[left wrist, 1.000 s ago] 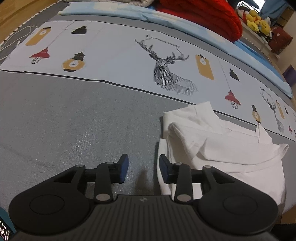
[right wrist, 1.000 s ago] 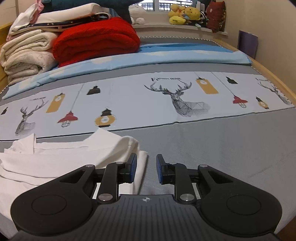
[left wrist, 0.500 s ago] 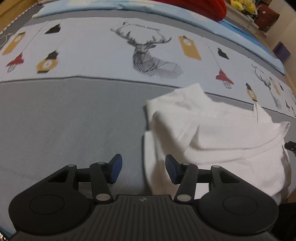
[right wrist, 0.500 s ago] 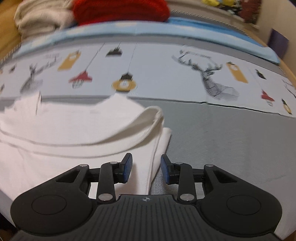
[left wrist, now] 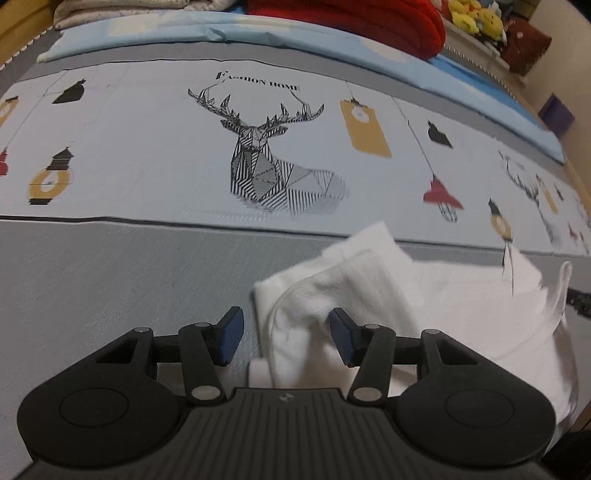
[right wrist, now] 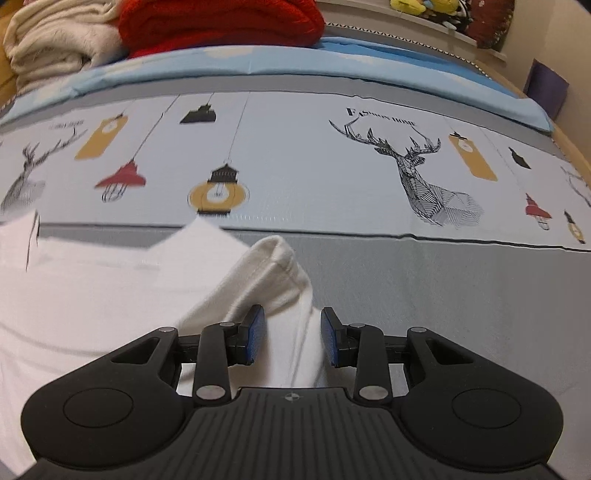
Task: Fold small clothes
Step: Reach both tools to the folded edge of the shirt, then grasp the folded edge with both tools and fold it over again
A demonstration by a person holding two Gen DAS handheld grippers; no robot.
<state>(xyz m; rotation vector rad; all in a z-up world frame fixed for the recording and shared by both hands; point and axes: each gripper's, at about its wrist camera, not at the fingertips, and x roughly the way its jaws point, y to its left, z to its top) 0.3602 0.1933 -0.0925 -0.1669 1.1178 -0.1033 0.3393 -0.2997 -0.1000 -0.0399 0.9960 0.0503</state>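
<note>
A white garment (left wrist: 424,295) lies rumpled on the bed's grey sheet (left wrist: 110,280), its ends between the released fingers of the left gripper (left wrist: 286,338) and right gripper (right wrist: 291,341). Beyond lie a deer-print cover (right wrist: 295,155) and red blanket (right wrist: 221,18); the garment's near edge is cut off.

The white garment (right wrist: 92,295) runs off the frame's left edge — its lamp-print tag blurred.

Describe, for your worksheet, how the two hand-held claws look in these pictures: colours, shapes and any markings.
Both look alike. The left claw and the right claw each have a black ribbed body with a small round emblem at its front edge, two rounded black lobes with circular recesses, and angular black linkage arms with silver pivot pins. Each finger ends in a blue ridged pad. No cables or sleeves show.
</note>
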